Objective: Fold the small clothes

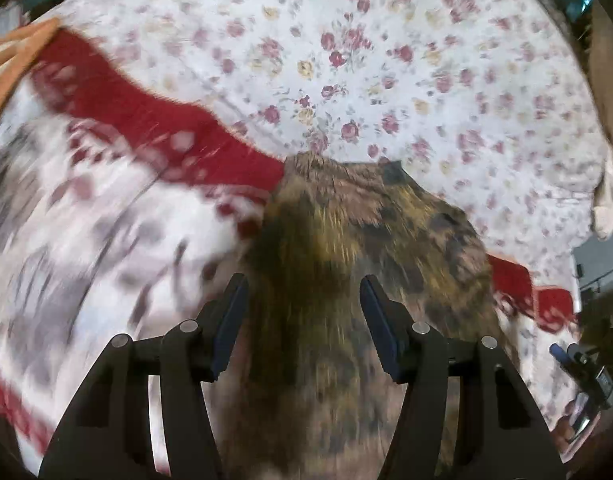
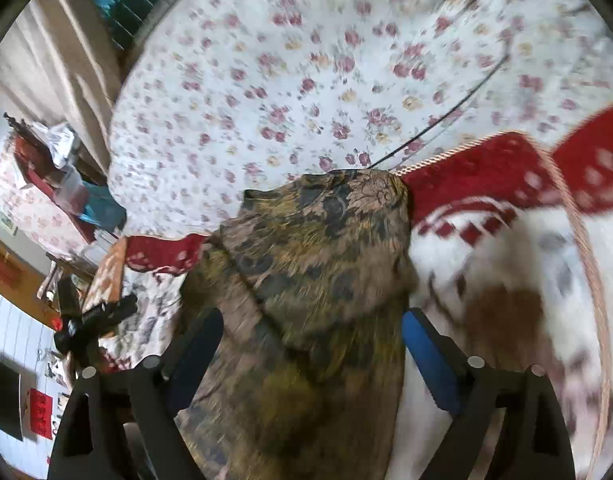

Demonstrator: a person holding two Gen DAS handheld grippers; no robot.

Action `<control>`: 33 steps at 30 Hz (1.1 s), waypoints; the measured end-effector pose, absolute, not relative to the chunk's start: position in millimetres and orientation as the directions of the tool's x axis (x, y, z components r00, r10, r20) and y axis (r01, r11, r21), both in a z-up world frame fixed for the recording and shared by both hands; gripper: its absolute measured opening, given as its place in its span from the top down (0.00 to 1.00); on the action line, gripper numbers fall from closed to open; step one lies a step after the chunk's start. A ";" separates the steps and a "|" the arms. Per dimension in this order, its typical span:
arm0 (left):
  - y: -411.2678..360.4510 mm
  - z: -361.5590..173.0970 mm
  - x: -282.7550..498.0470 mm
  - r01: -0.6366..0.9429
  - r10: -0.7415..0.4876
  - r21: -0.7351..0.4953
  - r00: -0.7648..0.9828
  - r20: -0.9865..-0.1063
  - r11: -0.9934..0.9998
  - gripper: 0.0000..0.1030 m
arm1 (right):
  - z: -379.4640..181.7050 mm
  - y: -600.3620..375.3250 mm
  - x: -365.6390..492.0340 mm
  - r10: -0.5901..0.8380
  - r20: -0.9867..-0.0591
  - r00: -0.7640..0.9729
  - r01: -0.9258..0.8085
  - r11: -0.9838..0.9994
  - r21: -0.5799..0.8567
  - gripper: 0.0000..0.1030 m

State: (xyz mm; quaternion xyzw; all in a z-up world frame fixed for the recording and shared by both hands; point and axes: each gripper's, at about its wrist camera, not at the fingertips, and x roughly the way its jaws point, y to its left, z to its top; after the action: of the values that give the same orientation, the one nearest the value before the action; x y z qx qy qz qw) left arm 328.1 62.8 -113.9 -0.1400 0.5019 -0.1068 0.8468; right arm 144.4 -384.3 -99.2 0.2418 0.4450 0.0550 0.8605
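From the left wrist, the left gripper hangs over a brown and olive patterned garment, its jaws standing apart with nothing pressed between the pads. The garment lies below and beyond the fingers, spread in a long strip that runs from the near edge up to a narrow far end by the middle of the bed. It rests on a white blanket with a red border and grey and red figures, much smeared by blur. Beyond that lies a white sheet printed with small pink and yellow roses, filling the far half of the view. At far left an orange cloth shows at the blanket's edge. At right, near the rim, the other gripper's dark body peeks in.

From the right wrist, the right gripper is likewise over the garment, jaws wide apart, the blue-padded fingers on either side of the cloth but not clamping it. The garment stretches from the near edge to a rounded far end that touches the blanket's red border. A thin dark cord runs across the rose sheet from the garment's far tip. A pinkish braided cord curves down the right side over the blanket. To the left, off the bed, are beige curtains, a cluttered shelf and the other gripper, too small to read its jaws.
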 end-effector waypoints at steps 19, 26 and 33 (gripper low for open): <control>-28.7 -216.4 534.4 0.205 -0.232 -0.173 0.309 -0.922 0.963 0.86 | -232.7 -447.8 384.9 0.193 -0.903 0.385 0.249 0.920 0.302 0.56; -6.4 -180.7 522.8 0.202 -0.267 -0.201 0.392 -0.880 0.959 0.95 | -194.5 -442.1 370.2 0.153 -0.877 0.455 0.247 0.925 0.289 0.93; 39.0 -110.9 460.5 0.186 -0.366 -0.315 0.494 -0.789 0.931 0.95 | -115.5 -418.9 303.5 0.159 -0.790 0.592 0.161 0.937 0.309 0.94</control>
State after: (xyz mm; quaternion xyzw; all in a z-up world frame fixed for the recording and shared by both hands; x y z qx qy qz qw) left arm 460.5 39.0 -110.9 -0.0943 0.4767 -0.1604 0.8591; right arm 303.5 -418.9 -115.5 0.1770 0.4517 -0.0005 0.8744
